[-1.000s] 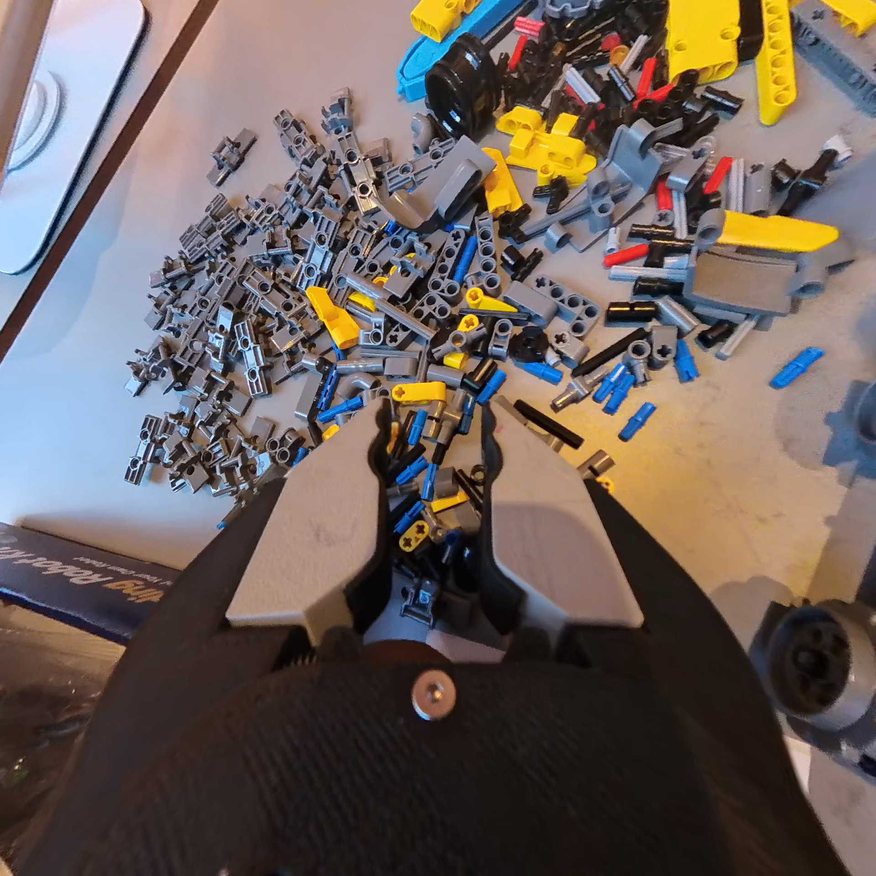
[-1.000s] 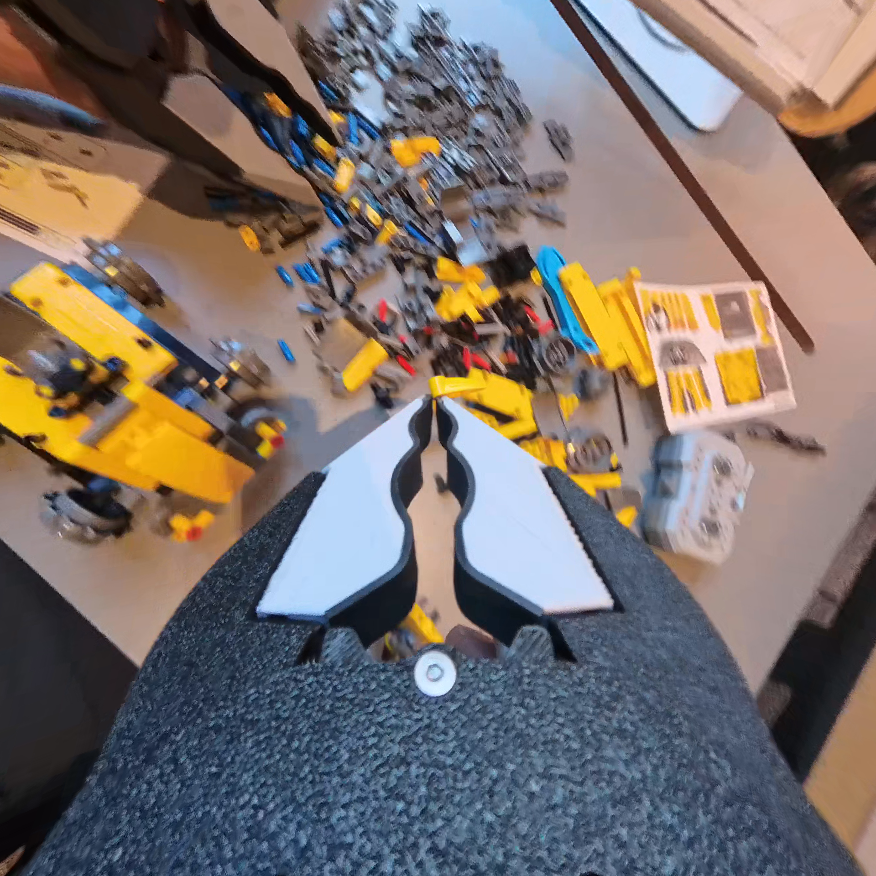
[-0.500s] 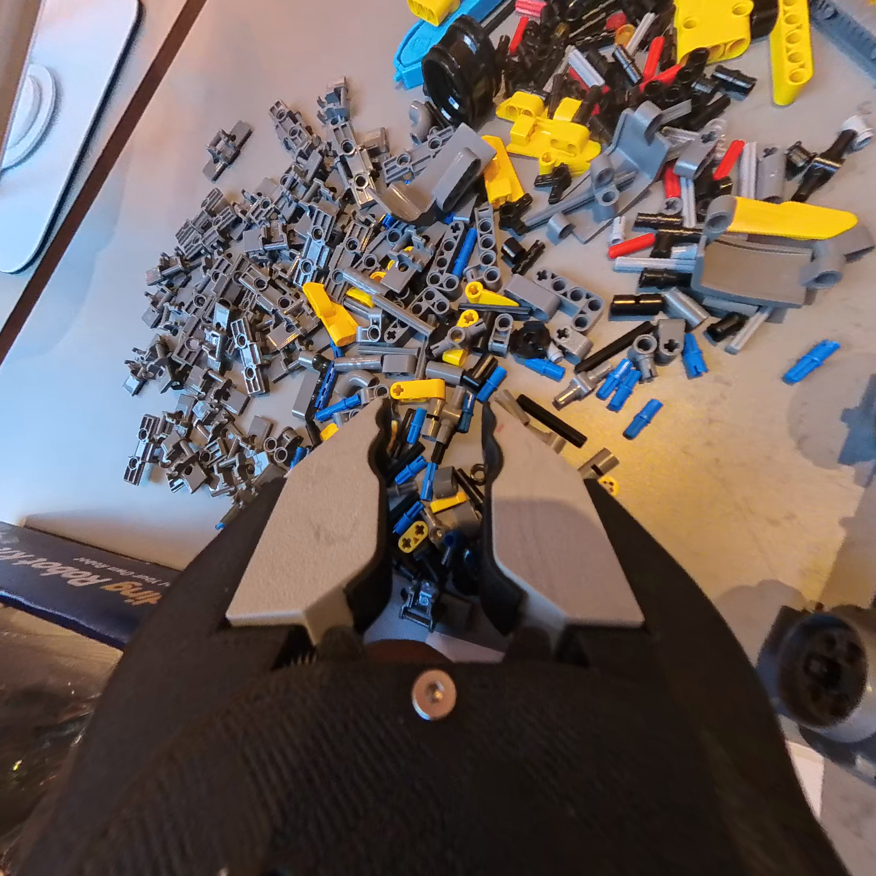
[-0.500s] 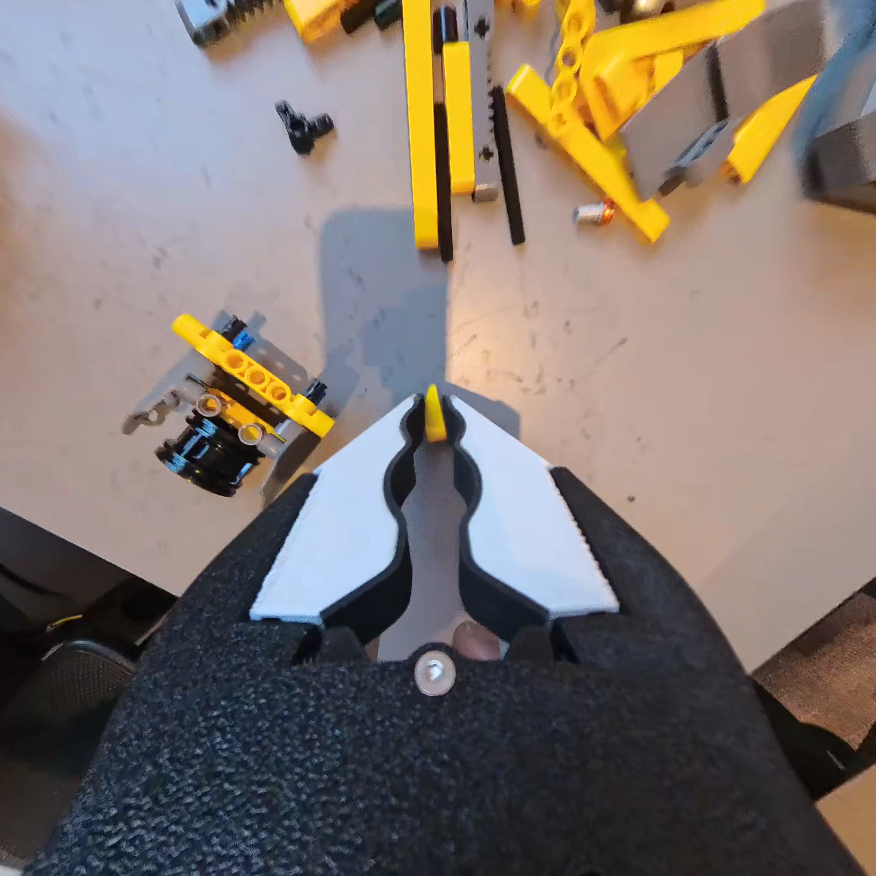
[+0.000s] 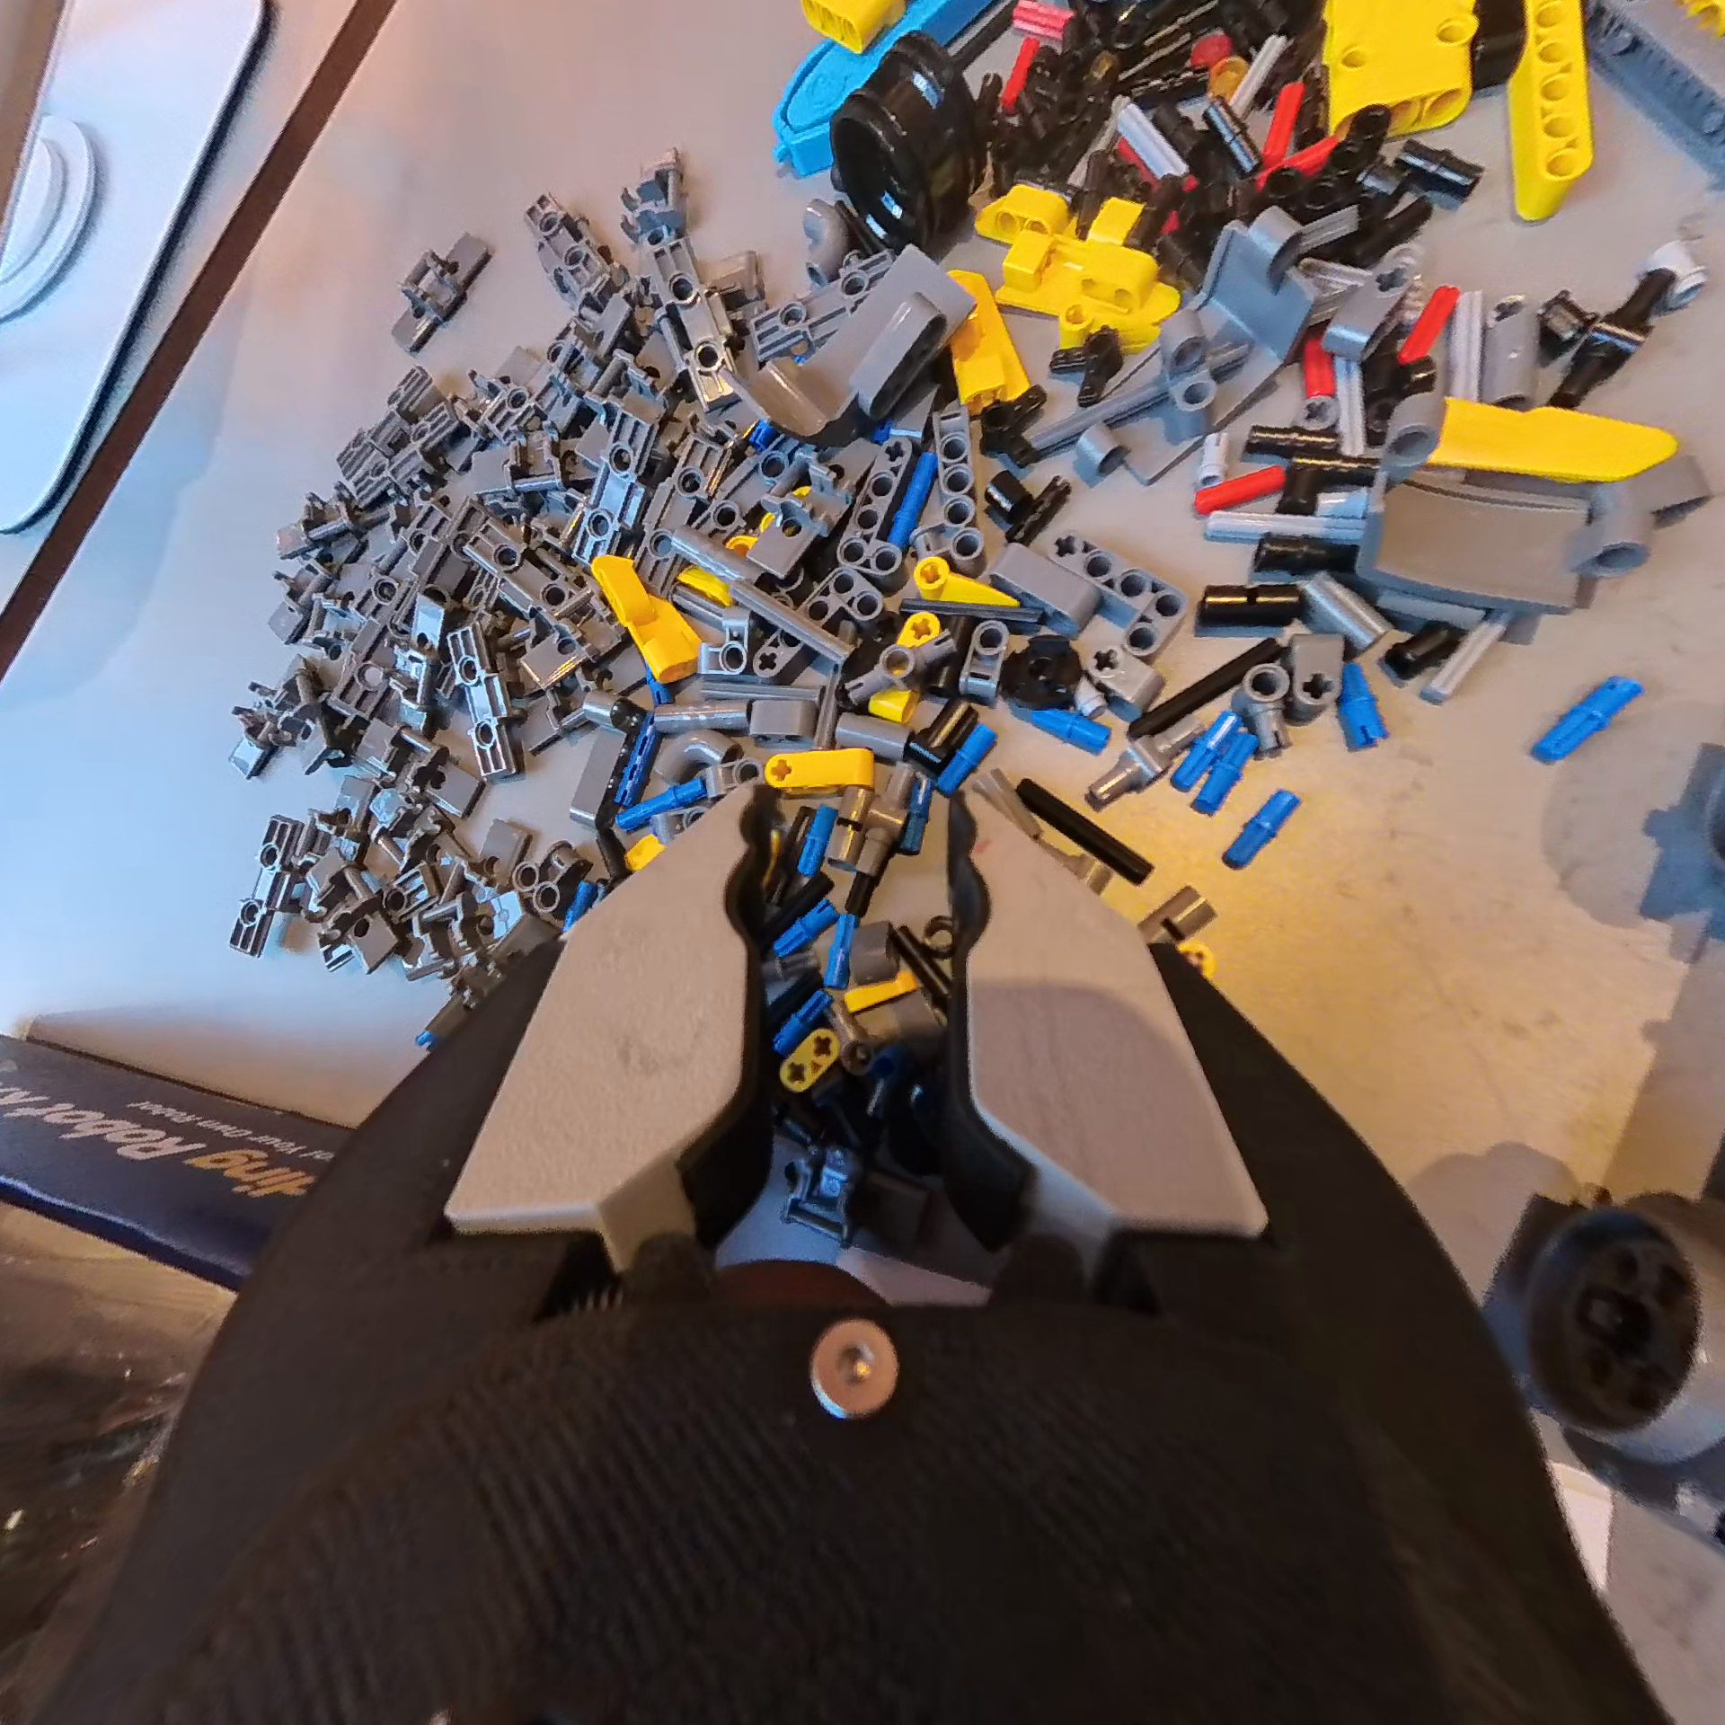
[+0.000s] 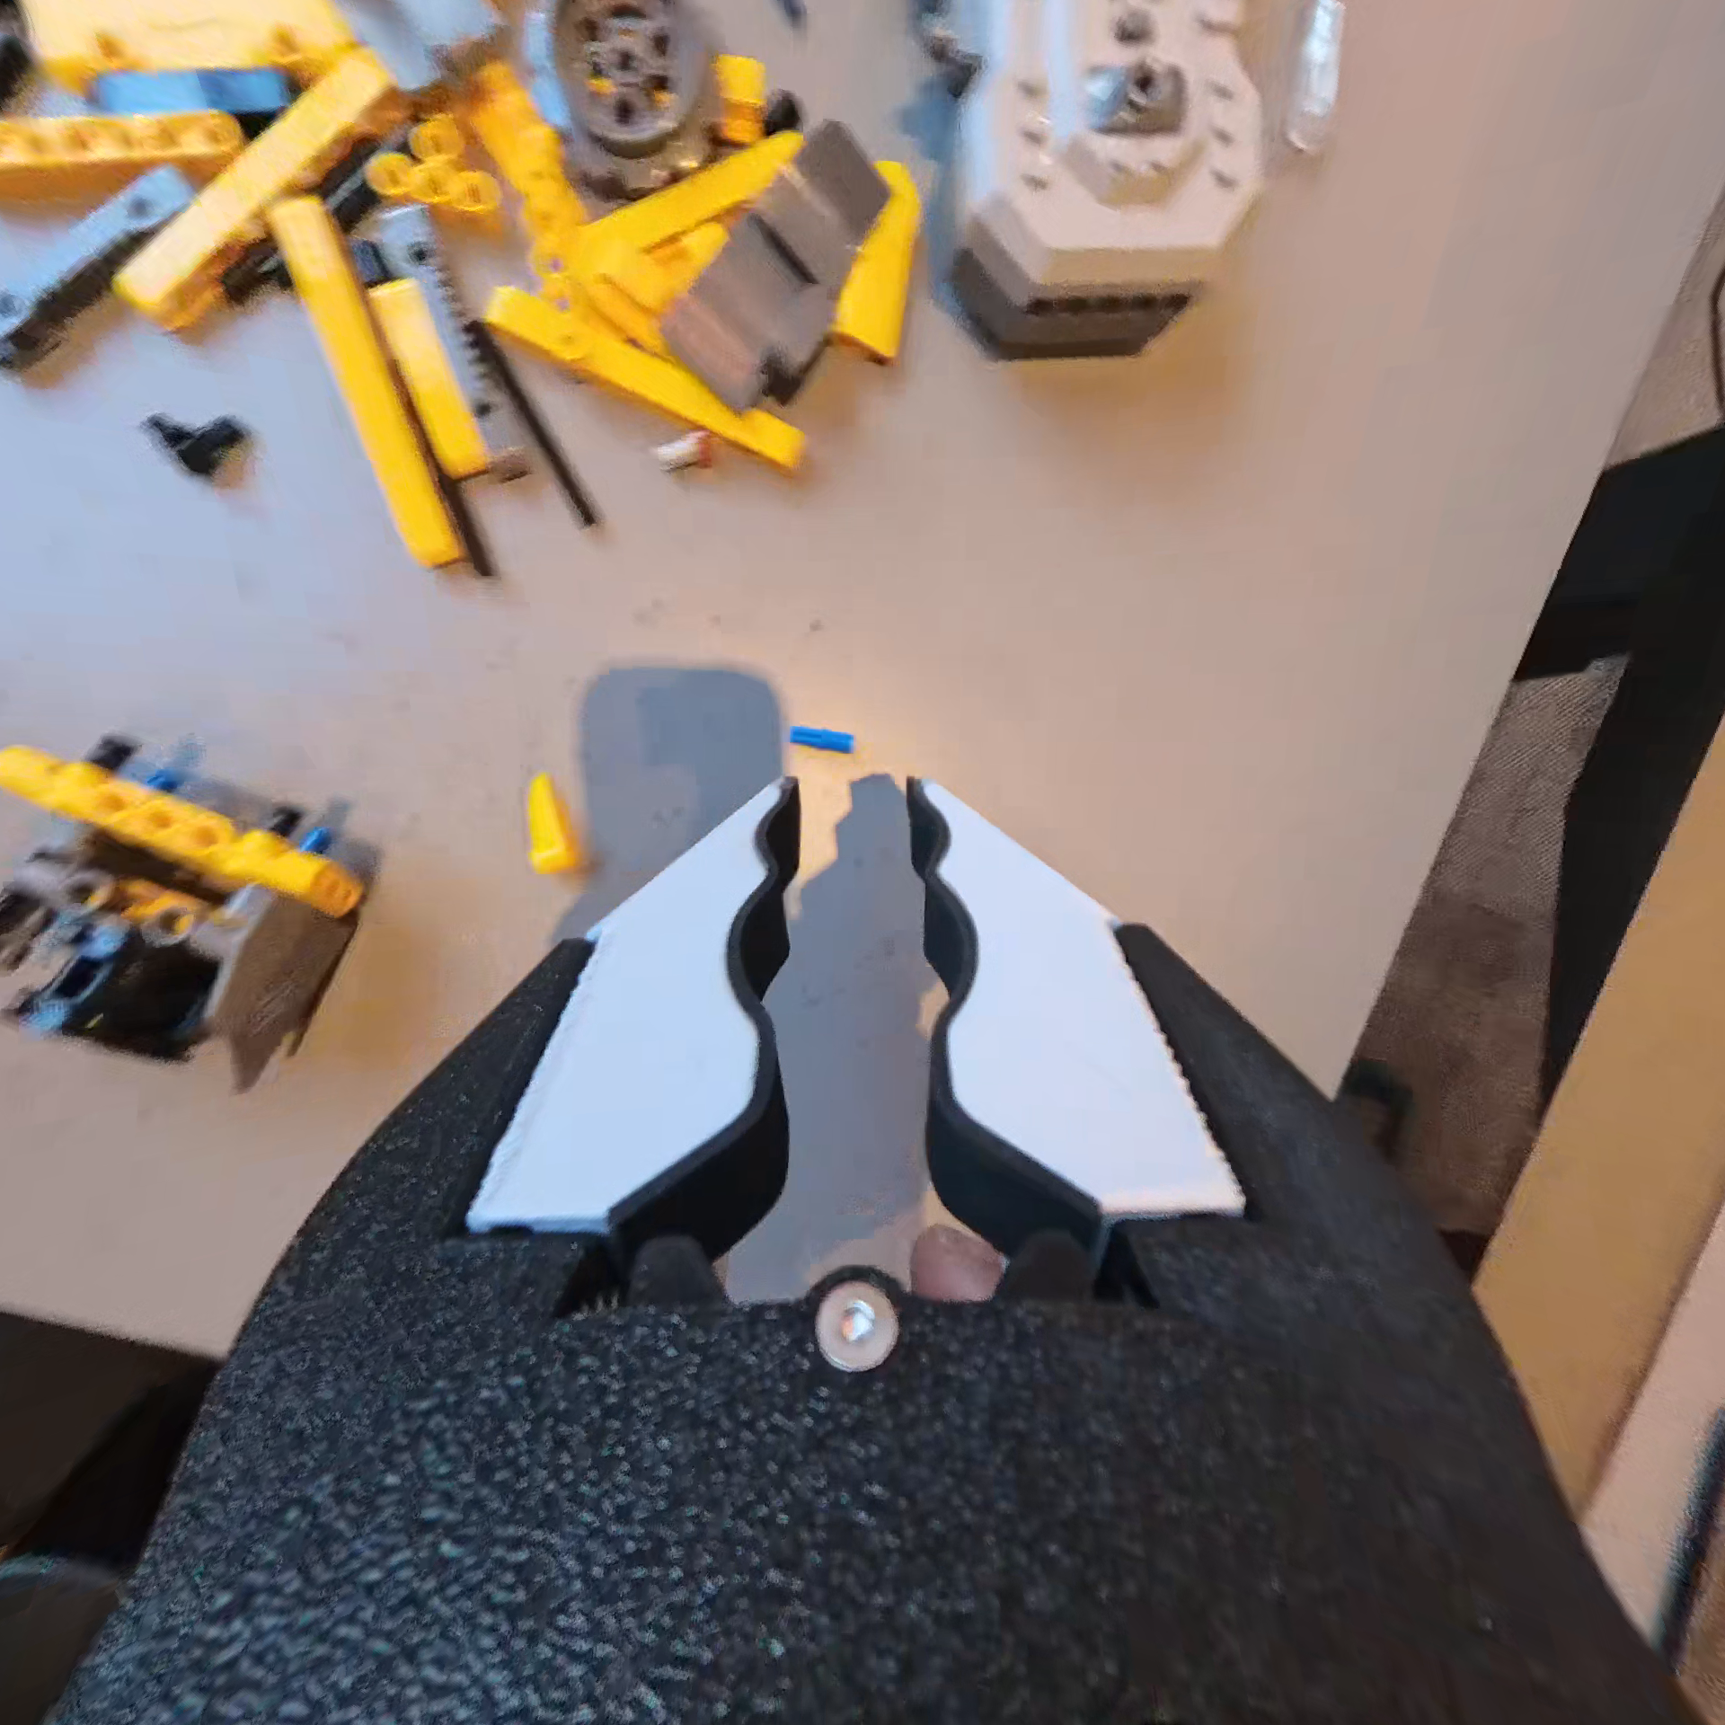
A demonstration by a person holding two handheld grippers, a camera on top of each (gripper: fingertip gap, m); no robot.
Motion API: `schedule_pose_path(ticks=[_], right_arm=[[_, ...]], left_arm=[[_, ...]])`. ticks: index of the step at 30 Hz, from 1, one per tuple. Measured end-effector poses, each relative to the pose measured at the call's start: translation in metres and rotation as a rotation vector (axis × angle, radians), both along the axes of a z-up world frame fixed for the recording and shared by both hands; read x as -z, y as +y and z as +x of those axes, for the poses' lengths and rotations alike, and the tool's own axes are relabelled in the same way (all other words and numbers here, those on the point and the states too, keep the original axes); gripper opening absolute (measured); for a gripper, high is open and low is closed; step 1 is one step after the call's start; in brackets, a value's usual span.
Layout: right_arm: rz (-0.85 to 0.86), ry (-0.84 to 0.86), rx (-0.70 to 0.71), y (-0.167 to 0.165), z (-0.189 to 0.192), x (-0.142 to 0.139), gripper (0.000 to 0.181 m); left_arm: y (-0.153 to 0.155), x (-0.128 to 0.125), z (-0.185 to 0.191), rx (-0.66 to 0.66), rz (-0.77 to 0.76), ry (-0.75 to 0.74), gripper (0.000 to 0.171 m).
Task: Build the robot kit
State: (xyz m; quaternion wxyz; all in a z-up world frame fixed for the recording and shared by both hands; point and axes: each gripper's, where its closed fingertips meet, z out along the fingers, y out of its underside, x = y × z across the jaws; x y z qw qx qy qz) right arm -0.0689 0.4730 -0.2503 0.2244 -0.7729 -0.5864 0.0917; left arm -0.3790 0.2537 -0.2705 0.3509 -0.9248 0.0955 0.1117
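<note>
My left gripper (image 5: 849,812) is open and hovers over a spread of small building-toy parts; blue pins (image 5: 810,924), black pins and a small yellow connector (image 5: 812,1064) show between its fingers. A heap of dark grey connectors (image 5: 439,644) lies to its left. My right gripper (image 6: 851,793) is open and empty above bare table. A small yellow pointed piece (image 6: 551,826) lies on the table just left of its fingertips, and a blue pin (image 6: 821,739) lies just beyond them.
A black tyre (image 5: 901,140), yellow beams (image 5: 1549,103) and a grey curved panel (image 5: 1475,551) lie at the far side. A dark box (image 5: 140,1139) sits near left. A yellow and grey sub-assembly (image 6: 168,896), long yellow beams (image 6: 364,383) and a grey motor block (image 6: 1092,205) surround the right gripper. The table edge (image 6: 1456,840) runs on the right. Some 40 cm of space lies between my two pairs of fingers. To reach the small yellow pointed piece (image 6: 551,826) in a straight line is about 6 cm for my right fingers, about 30 cm for my left.
The right gripper swung away from the parts pile to the bare table, then opened and let go of the small yellow piece, which now lies on the table. The left gripper barely moved.
</note>
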Motion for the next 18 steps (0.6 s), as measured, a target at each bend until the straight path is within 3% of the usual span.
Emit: schedule_pose_path(ticks=[6, 12, 15, 18], right_arm=[[-0.177, 0.121, 0.049, 0.010, -0.021, 0.031, 0.030], [-0.212, 0.165, -0.026, 0.000, -0.032, 0.032, 0.000], [-0.192, 0.139, -0.081, -0.008, -0.031, 0.032, 0.000], [-0.166, 0.140, -0.079, -0.007, -0.027, 0.025, 0.022]], left_arm=[[0.001, 0.000, 0.001, 0.002, 0.004, -0.007, 0.035], [0.001, 0.000, 0.000, -0.003, 0.004, -0.018, 0.035], [0.001, 0.000, 0.001, 0.002, 0.003, -0.005, 0.033], [0.001, 0.001, 0.001, 0.002, 0.004, -0.012, 0.033]])
